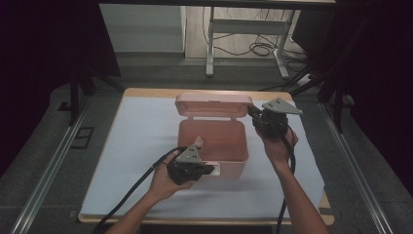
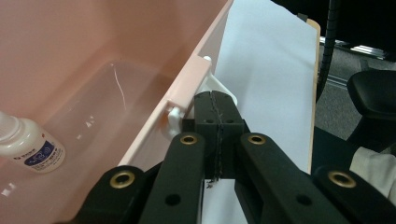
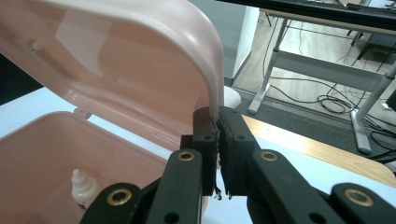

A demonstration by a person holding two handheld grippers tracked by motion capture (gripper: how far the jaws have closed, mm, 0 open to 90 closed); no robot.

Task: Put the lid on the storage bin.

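Here you have 1 pink plastic storage box [image 1: 213, 141] sitting near the middle of the white-covered bench [image 1: 136, 146], with its 1 hinged pink lid [image 1: 214, 105] standing up at the far edge. Your right tool [image 3: 218, 122] is clamped on the lid's right rim, jaws pressed narrow with the thin plastic edge between them. Your left tool [image 2: 215, 108] is fully closed at the box's near wall, its tips against the small white latch [image 2: 212, 86] there; whether it actually pinches that latch or merely presses beside it, you cannot tell from these views.

Inside the box lies 1 small white plastic bottle [image 2: 29, 145] with a blue-printed label, resting on the floor of the box toward one end.

The step in hand looks like working the lid on its hinge, most likely swinging it while the left tool steadies the body. The next move calls for you to keep the right grip firm on the rim and follow the hinge's arc, holding the box steady so it does not slide on the sheet.

Count: 1 box, 1 lid, 1 bottle, 2 tools.
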